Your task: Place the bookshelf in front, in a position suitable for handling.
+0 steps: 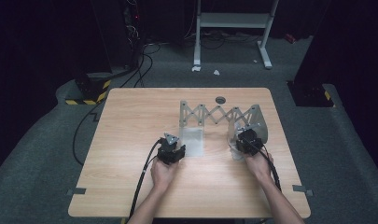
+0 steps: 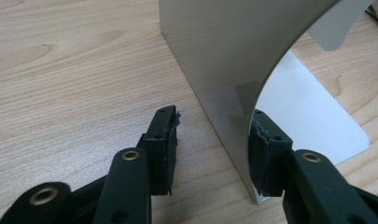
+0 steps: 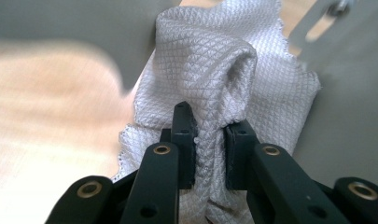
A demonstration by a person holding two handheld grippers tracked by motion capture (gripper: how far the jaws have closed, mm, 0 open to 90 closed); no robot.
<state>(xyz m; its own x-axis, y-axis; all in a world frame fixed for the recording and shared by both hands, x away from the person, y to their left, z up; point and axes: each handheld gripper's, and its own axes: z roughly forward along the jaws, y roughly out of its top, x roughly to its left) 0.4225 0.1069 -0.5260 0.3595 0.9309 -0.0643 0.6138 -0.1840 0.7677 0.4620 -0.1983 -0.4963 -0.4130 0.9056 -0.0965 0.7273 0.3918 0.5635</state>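
- Bunching up between the jaws of the right gripper (image 3: 210, 154), a white cloth (image 3: 210, 65) with a fine diamond weave is standing in a pinched ridge, its scalloped edges spreading out to either side; the gripper is clamping that fold tightly.
- Sitting at the right end of the table (image 1: 130, 186) in the high view, the cloth (image 1: 234, 151) is showing as little more than a pale patch beside the right gripper (image 1: 248, 140), most of it covered by the gripper and hand.
- Rising just behind it, a grey scissor-lattice rack (image 1: 219, 114) is stretching across the middle of the table; in the right gripper view its grey parts are appearing blurred around the cloth.
- Straddling the rack's upright end plate (image 2: 224, 60), the left gripper (image 2: 214, 149) is holding its jaws wide apart, the right pad lying against the plate's edge and the left pad standing clear; whether it is pressing cannot be told.
- Lying flat beyond that plate, the pale foot (image 2: 312, 116) is resting on the wood, partly screened by the upright.
- Trailing off the table's near edge, the left gripper's (image 1: 171, 150) black cable (image 1: 142, 177) is getting cut off by the frame.
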